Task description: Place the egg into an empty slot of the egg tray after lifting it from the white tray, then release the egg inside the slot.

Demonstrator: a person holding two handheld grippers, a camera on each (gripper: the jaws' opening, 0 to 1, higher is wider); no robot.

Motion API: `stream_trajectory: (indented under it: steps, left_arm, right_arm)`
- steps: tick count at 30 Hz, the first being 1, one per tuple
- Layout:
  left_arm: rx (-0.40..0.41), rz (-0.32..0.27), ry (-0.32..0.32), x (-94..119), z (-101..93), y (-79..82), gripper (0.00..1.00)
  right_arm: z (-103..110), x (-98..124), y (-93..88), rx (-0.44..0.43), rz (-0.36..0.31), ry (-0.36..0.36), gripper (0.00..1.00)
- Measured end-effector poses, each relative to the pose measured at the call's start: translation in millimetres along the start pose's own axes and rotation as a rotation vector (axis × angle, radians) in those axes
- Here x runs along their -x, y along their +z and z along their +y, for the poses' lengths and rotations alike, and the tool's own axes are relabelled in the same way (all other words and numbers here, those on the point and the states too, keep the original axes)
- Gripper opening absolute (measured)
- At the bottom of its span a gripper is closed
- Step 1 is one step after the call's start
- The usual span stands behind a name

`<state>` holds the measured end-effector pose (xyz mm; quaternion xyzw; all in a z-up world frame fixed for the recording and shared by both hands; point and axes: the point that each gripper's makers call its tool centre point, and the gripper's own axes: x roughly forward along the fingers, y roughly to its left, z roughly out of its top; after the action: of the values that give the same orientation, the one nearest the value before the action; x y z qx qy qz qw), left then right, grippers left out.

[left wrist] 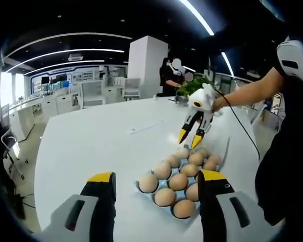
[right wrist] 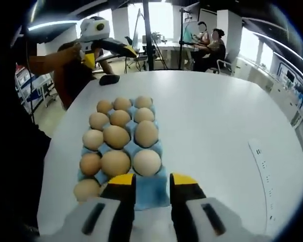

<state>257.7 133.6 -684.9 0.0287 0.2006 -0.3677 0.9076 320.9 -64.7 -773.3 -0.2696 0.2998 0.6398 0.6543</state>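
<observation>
the blue egg tray [right wrist: 150, 194] sits on a wide white table [right wrist: 217, 121], close to the table edge nearest the person, with a broad bare stretch of tabletop on its far side and beyond its far end. its long axis runs away from the right gripper [right wrist: 152, 187] in the right gripper view, three slots across. eggs [right wrist: 116, 136] fill most slots, each standing with its long axis roughly upright; the corner slot just ahead of the right gripper's jaws shows bare blue. one egg [right wrist: 86, 189] at the near left corner lies at the tray's rim; whether it sits in a slot cannot be told.

the right gripper hangs over the near short end of the tray, jaws parted by a narrow gap with nothing between them. in the left gripper view it appears above the far end of the tray, yellow tips pointing down, apart from the eggs.

the left gripper [left wrist: 156, 182] is spread wide and holds nothing, hovering at the opposite short end of the tray [left wrist: 156, 199].

a white tray cannot be made out. chairs and seated people lie well beyond the table's far edge.
</observation>
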Motion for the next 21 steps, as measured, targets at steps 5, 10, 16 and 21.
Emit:
stream_trajectory:
  steps: [5, 10, 16, 21]
  left_arm:
    - [0.000, 0.003, 0.003, -0.1, 0.8, -0.6, 0.67]
    - [-0.006, 0.004, 0.008, -0.2, 1.4, -0.5, 0.66]
    - [-0.002, 0.005, 0.006, -1.1, 2.5, -0.8, 0.66]
    - [-0.005, 0.001, 0.004, -2.0, 0.9, 1.1, 0.66]
  right_arm:
    - [-1.5, 10.9, -9.7, -0.034, -0.013, -0.028, 0.26]
    - [-3.8, 27.4, -24.6, -0.083, -0.032, -0.073, 0.26]
    - [-4.7, 43.3, -43.1, -0.119, -0.024, -0.110, 0.26]
    - [-5.5, 51.9, -53.1, -0.131, -0.017, -0.128, 0.26]
